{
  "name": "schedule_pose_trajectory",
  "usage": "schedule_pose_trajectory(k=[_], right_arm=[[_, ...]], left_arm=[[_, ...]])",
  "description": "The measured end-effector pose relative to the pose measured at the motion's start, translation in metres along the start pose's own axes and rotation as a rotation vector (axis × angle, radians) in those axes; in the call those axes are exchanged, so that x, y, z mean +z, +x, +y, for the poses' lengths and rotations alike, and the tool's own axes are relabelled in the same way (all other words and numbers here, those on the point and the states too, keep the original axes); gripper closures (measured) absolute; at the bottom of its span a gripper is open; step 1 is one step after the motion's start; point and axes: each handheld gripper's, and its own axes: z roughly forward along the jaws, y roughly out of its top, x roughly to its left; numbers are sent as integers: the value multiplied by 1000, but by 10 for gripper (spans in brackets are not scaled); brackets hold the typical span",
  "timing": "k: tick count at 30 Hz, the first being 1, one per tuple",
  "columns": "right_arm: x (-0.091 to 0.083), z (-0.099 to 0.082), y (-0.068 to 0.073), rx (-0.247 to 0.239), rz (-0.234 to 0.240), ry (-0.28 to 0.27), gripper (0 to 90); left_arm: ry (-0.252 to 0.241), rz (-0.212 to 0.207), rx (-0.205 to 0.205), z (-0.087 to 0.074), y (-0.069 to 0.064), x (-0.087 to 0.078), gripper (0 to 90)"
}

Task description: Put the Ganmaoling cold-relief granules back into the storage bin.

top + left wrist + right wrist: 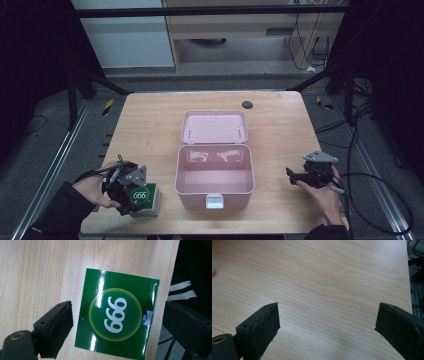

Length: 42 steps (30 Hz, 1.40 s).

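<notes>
The green box (116, 312) is located at the table's (280, 120) near left corner, beside the open pink case (214, 177). The left gripper (117, 325) is held released above the box, jaws straddling it without contact. The right gripper (327, 322) is held released over bare table.

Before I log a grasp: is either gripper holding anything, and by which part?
Nothing is held. The left gripper hangs open over the green 999 box, jaws clear of its sides; the right gripper is open over bare table.

The table (150, 130) looks like pale matt wood, the green box (117, 312) glossy card, the pink case (215, 172) smooth plastic.
</notes>
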Motion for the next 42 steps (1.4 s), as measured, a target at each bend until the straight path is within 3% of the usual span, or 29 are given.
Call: schedule_pose_trajectory(k=[21,42], right_arm=[[2,-1,1,-12,-2,28,46],[5,-2,2,-32,2,43,45]], left_arm=[[45,-14,48,1,1,19,75],[55,-37,50,-2,5,38,87]])
